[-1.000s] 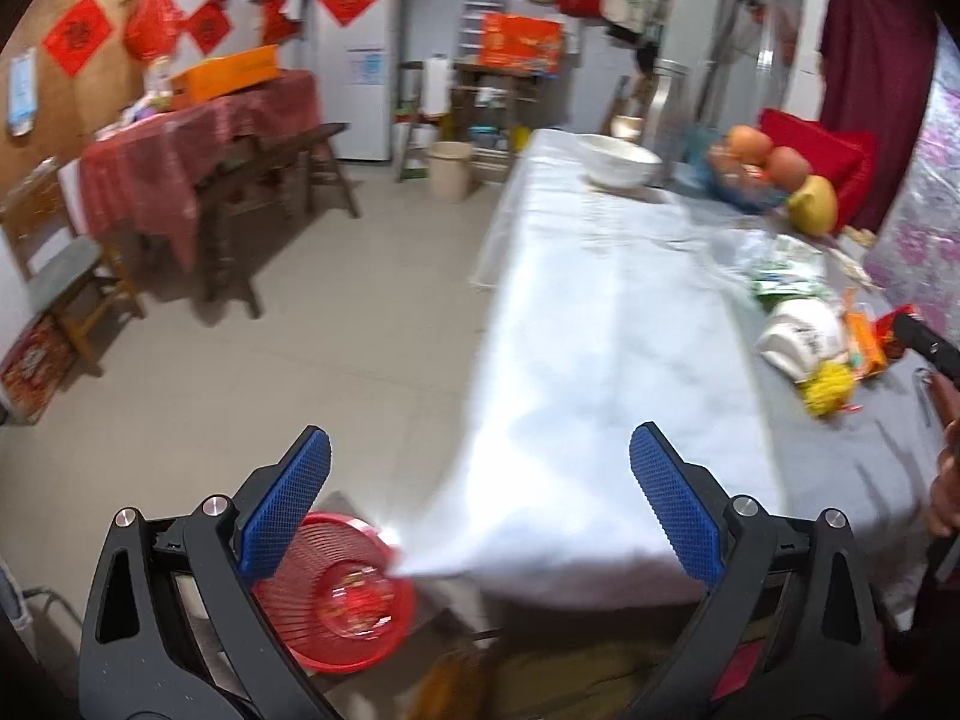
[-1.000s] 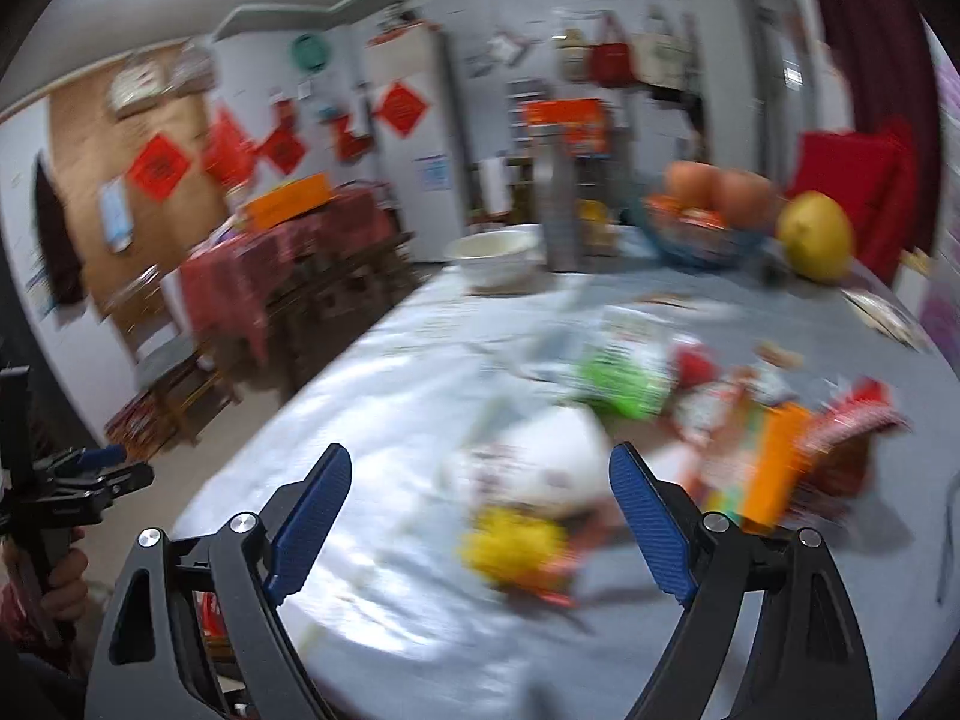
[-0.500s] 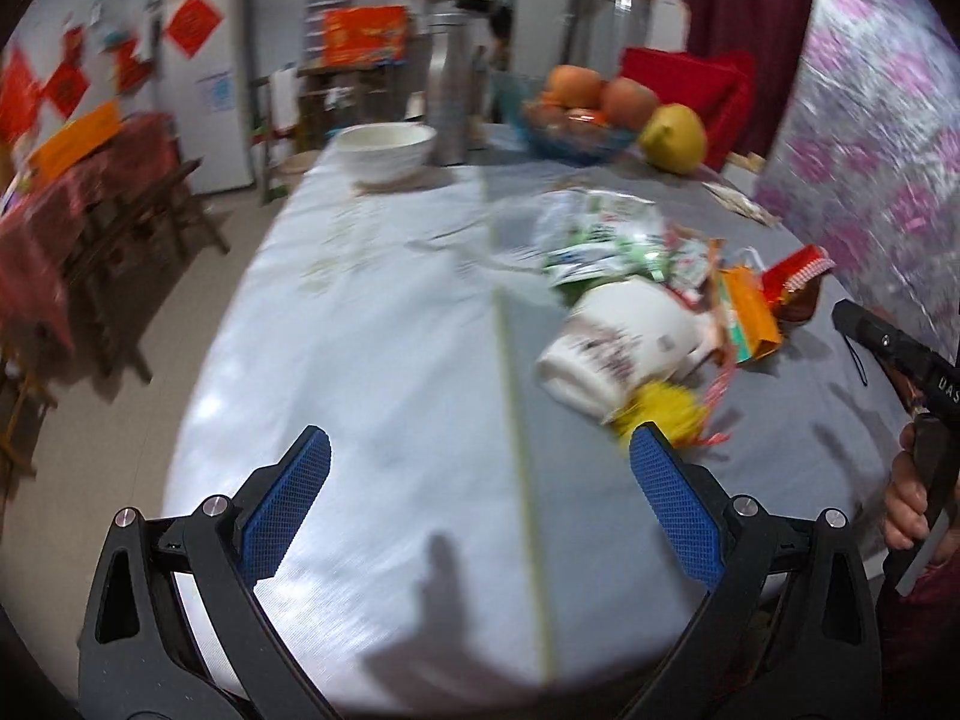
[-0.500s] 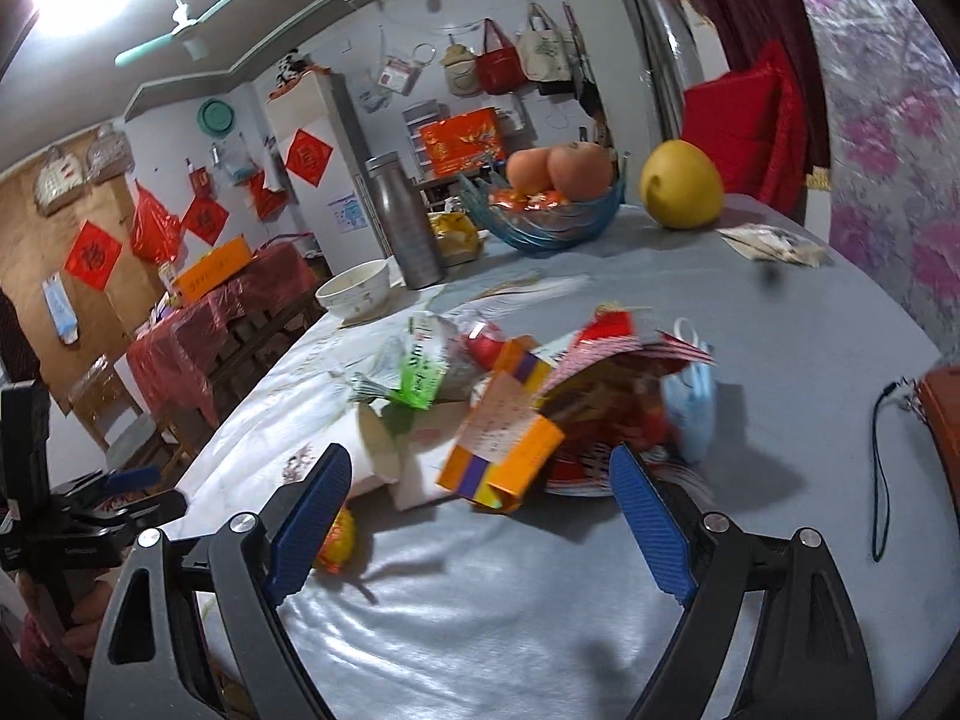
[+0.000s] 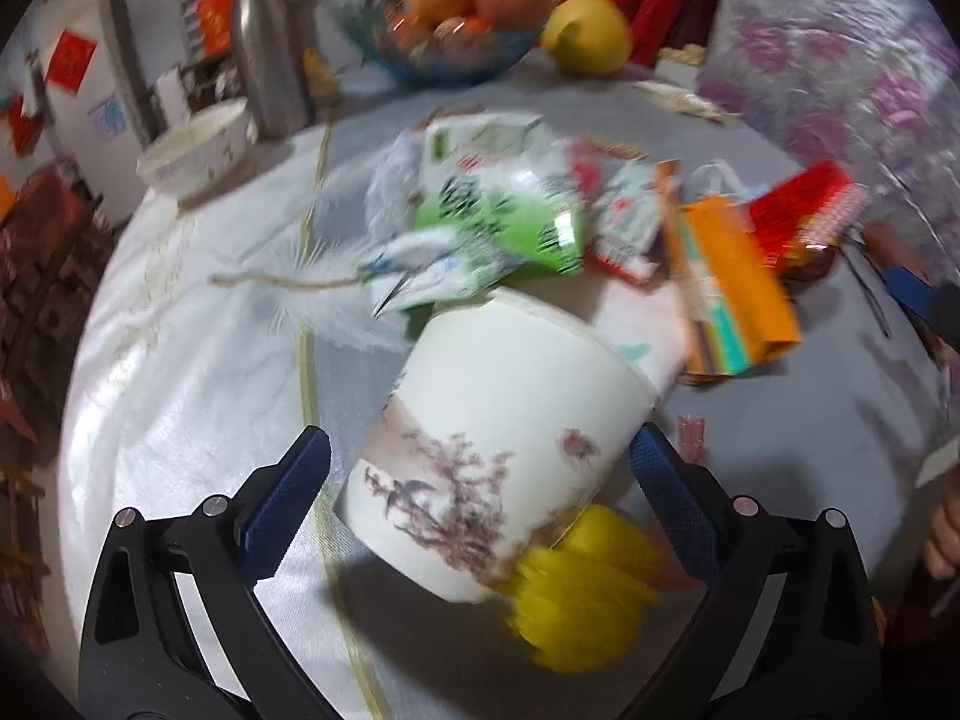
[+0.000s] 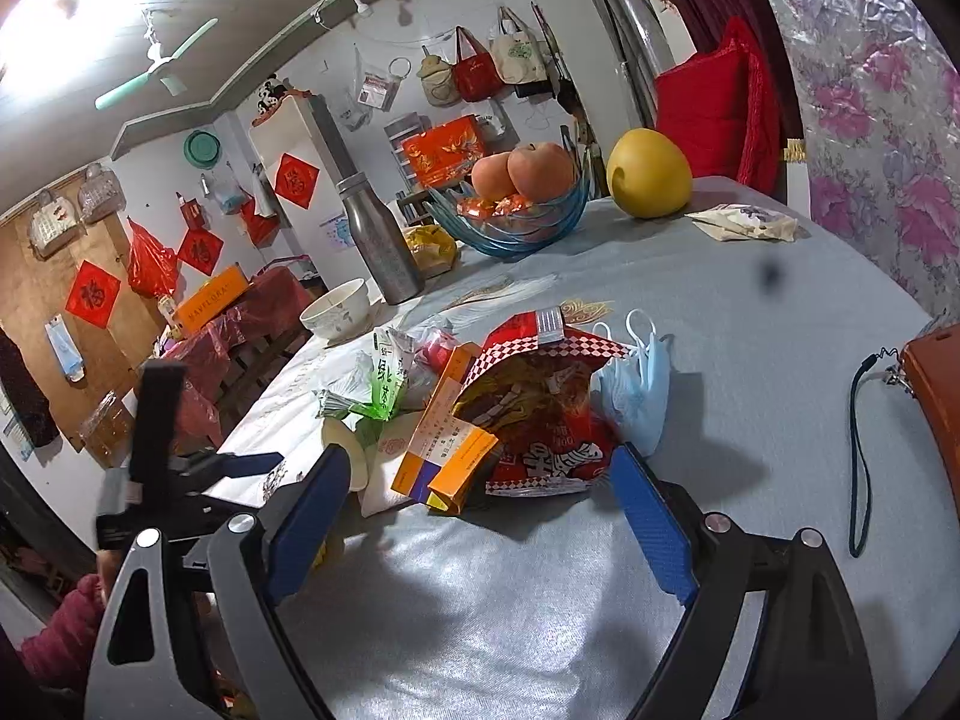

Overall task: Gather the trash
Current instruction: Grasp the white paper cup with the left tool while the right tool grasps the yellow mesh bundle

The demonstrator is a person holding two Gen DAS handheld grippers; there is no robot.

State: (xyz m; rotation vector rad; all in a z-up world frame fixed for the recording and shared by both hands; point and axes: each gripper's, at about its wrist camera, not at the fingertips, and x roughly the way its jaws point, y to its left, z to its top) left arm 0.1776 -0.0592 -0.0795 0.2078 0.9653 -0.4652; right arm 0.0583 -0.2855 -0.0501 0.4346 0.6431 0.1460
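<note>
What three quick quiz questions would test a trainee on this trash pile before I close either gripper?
1. True or false: the left gripper already presses its pads on the paper cup.
2. What lies against the red snack bag, on its right in the right wrist view: A) blue face mask, B) metal bottle, C) white bowl?
3. Fill in: the paper cup lies on its ____.

Key:
1. False; the pads stand apart either side of it.
2. A.
3. Side.

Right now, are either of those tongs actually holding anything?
No. The left tongs stand open around the white paper cup, pads not pressing it. The right tongs are open before the red snack bag.
</note>
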